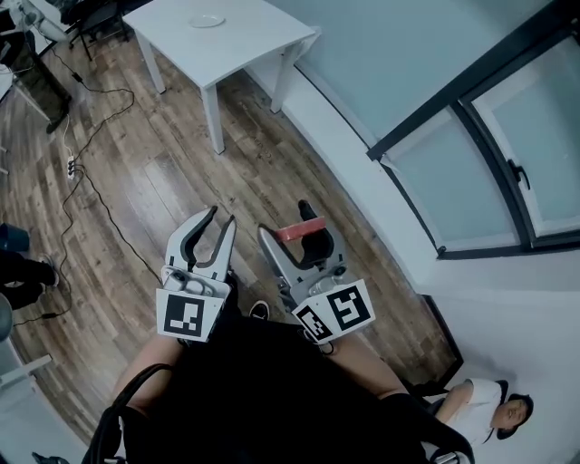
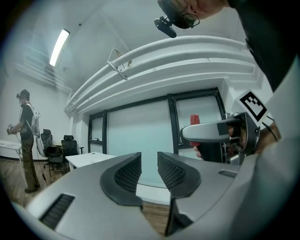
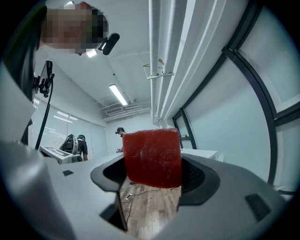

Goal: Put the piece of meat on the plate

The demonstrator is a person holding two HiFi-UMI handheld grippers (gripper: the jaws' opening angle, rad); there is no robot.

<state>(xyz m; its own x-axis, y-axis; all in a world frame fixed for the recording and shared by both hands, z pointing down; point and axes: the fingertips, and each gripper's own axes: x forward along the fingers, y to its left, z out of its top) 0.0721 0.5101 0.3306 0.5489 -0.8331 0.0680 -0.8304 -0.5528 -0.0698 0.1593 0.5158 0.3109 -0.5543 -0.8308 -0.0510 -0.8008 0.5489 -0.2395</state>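
A red block of meat (image 3: 152, 157) fills the gap between my right gripper's (image 3: 153, 177) jaws, which are shut on it. In the head view the meat (image 1: 300, 232) and right gripper (image 1: 292, 228) hang high over the wooden floor. Beside it, my left gripper (image 1: 222, 217) is open and holds nothing; its own view shows a bare gap between the jaws (image 2: 149, 171), with the right gripper (image 2: 220, 133) and meat (image 2: 194, 118) off to the right. A small white plate (image 1: 207, 21) lies on the white table (image 1: 245, 41), far ahead of both grippers.
Cables and a power strip (image 1: 72, 165) trail across the wooden floor at left. A wall with dark-framed windows (image 1: 489, 145) runs along the right. Other people (image 2: 26, 136) stand at the far side, near office chairs (image 2: 61, 150). Another person (image 1: 494, 408) is at bottom right.
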